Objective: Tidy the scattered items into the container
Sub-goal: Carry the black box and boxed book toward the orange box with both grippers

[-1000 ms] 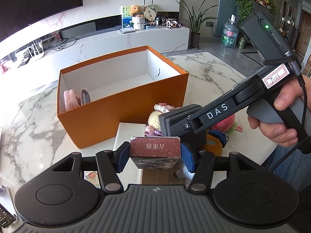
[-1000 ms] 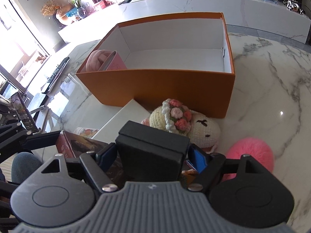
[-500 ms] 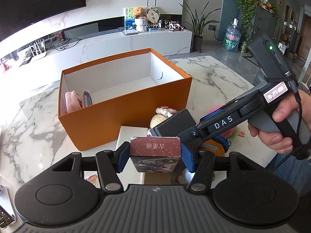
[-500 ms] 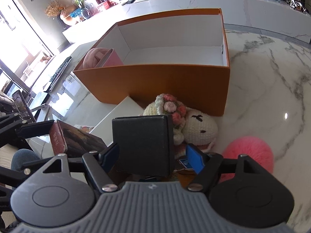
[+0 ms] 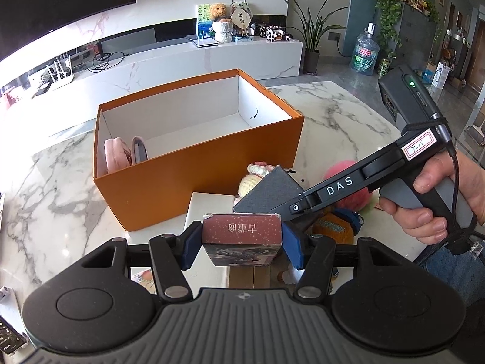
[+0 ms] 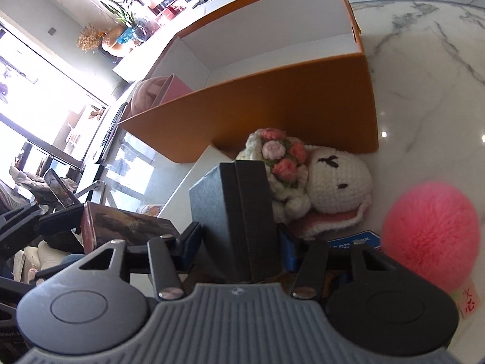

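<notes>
My left gripper (image 5: pixel 241 247) is shut on a dark red box with Chinese print (image 5: pixel 242 233), held above the table in front of the orange container (image 5: pixel 200 176). The red box also shows in the right wrist view (image 6: pixel 127 227). My right gripper (image 6: pixel 242 242) is shut on a dark grey box (image 6: pixel 239 212), tilted onto its edge; it also shows in the left wrist view (image 5: pixel 269 191). The container (image 6: pixel 272 103) holds pink items (image 5: pixel 116 154) at its left end. A crocheted bunny (image 6: pixel 327 182) and a pink pompom (image 6: pixel 430 236) lie on the table.
A white flat box (image 5: pixel 209 206) lies on the marble table (image 5: pixel 339 121) by the container's front wall. An orange and blue item (image 5: pixel 336 224) lies under the right gripper. A white TV bench (image 5: pixel 182 60) stands behind the table.
My right gripper has rolled, turning the grey box from flat onto its edge, and has lifted slightly. My left gripper with the red box has risen a little.
</notes>
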Tool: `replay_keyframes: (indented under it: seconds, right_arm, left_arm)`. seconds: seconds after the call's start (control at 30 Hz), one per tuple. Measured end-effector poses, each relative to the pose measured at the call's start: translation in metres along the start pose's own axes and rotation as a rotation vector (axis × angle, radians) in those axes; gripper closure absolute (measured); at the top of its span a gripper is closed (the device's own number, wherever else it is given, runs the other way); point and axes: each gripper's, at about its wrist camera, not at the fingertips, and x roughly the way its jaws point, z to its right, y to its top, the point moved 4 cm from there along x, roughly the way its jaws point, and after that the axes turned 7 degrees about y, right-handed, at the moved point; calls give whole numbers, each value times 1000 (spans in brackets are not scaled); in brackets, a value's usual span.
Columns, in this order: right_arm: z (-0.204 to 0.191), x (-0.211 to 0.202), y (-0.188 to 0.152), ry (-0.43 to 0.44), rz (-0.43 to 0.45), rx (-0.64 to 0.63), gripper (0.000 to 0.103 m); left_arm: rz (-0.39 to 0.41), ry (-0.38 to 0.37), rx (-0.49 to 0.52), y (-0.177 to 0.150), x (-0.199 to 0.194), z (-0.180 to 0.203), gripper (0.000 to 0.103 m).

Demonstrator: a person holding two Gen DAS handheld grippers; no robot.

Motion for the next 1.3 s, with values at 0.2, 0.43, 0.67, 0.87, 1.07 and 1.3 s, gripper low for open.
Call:
replay_keyframes:
  seconds: [0.2,0.43,0.67,0.87,1.07,1.3]
  right_arm:
    - [-19,-10,3,-32,2,-85,62]
    - [-29,-8,3,-47,14,-127,65]
    - [-31,-9,6,-54,34,-112,66]
    - [-52,-33,21,-71,88,-159,67]
    - [-76,-59,51,-62,183,-197,67]
    - [-87,-61,98,-100,280,-199,67]
  left_arm:
    - [-20,-10,-17,3,2,-3,37]
    - [-50,-35,-64,3,6,-8,36]
    - [-40,-8,-25,6,3,-4,37]
    - [32,0,8,29,-12,-11,37]
    - [88,13,133,66,-20,-17,37]
    - [118,9,286,109,-2,-30,37]
